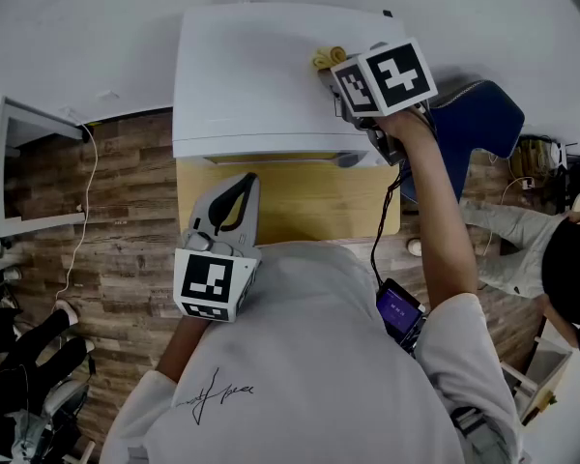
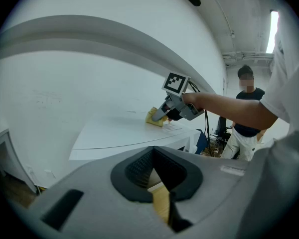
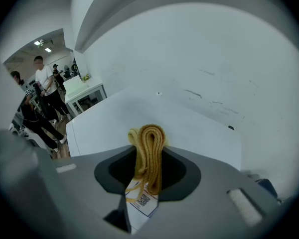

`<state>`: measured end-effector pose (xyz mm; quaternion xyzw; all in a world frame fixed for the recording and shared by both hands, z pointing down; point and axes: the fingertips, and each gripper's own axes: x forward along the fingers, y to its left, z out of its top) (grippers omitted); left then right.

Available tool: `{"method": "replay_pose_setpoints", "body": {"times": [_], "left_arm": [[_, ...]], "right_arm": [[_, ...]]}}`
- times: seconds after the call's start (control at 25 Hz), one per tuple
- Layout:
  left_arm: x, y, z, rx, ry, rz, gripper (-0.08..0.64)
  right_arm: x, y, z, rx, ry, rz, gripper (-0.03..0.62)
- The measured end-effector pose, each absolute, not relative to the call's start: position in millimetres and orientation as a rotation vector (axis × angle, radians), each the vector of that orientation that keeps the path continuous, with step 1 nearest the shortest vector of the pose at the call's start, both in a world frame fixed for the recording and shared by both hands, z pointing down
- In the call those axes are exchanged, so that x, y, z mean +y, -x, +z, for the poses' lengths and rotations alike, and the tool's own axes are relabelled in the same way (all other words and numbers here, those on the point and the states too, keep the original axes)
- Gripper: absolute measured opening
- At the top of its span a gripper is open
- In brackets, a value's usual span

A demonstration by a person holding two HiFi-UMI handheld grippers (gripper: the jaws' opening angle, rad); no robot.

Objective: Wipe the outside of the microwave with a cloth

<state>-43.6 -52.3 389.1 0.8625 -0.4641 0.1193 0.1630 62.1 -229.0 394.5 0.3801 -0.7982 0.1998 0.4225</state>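
A white microwave (image 1: 251, 75) is seen standing at the back edge of a yellow wooden worktop (image 1: 309, 206), close against a white wall (image 1: 97, 27). A yellow cloth (image 1: 327, 58) is held bunched on the microwave's flat top, on its right half and nearer the back edge than the front edge.

The cloth is gripped by the right gripper (image 1: 333, 73), which is reached forward over the top at the end of an outstretched arm. In the right gripper view the jaws are seen clenched on the folded cloth, whose looped end sticks out past the tips, and a small white printed label (image 3: 142, 201) hangs from it between the jaws. In the left gripper view the cloth is seen pressed down on the top surface, with the right gripper tilted over it.

The left gripper (image 1: 244, 188) is held low, close to the person's body, over the front left part of the worktop and well apart from the microwave. Its jaws are closed together and nothing is held between them; only the worktop's yellow wood is seen beyond their tips.

A blue chair (image 1: 483, 124) is placed beside the right end of the worktop. A second person (image 1: 522, 249) is seen at the right, on the wooden plank floor (image 1: 97, 211).
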Motion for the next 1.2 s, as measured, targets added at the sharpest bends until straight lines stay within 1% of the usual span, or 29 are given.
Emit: {"method": "replay_pose_setpoints", "body": {"times": [1.2], "left_arm": [[-51.5, 76.3, 393.8, -1.382, -2.402, 0.328, -0.005]], "right_arm": [[-225.8, 90.6, 394.9, -2.144, -0.666, 0.484, 0.120]]}}
